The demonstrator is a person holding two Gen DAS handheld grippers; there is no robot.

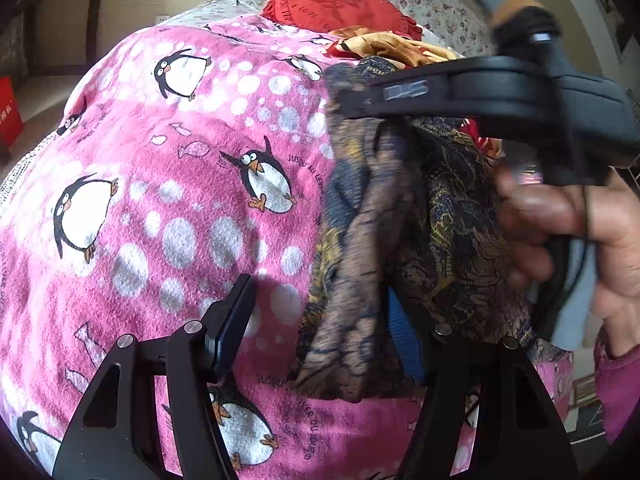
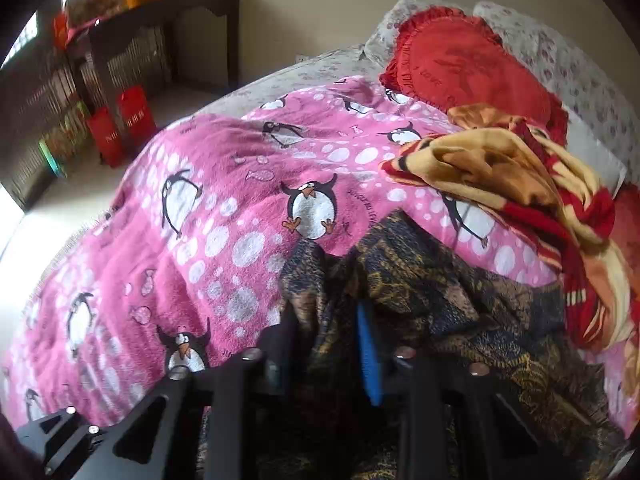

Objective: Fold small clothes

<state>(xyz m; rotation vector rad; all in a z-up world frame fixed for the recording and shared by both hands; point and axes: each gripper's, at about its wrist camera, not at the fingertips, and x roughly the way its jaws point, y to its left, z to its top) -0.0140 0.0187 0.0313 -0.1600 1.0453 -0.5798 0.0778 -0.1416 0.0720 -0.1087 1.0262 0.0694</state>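
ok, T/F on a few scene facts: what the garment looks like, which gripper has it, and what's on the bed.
1. The garment is plain white. False: it is dark, with a gold and blue print.
2. The right gripper is closed on a fold of the garment. True.
3. The left gripper is clamped shut on the garment. False: its jaws stand apart, with the cloth only against the blue-padded finger.
4. The bed cover is pink with penguins. True.
5. A red frilled cushion lies at the far end of the bed. True.
6. The striped blanket is green. False: it is red and yellow.
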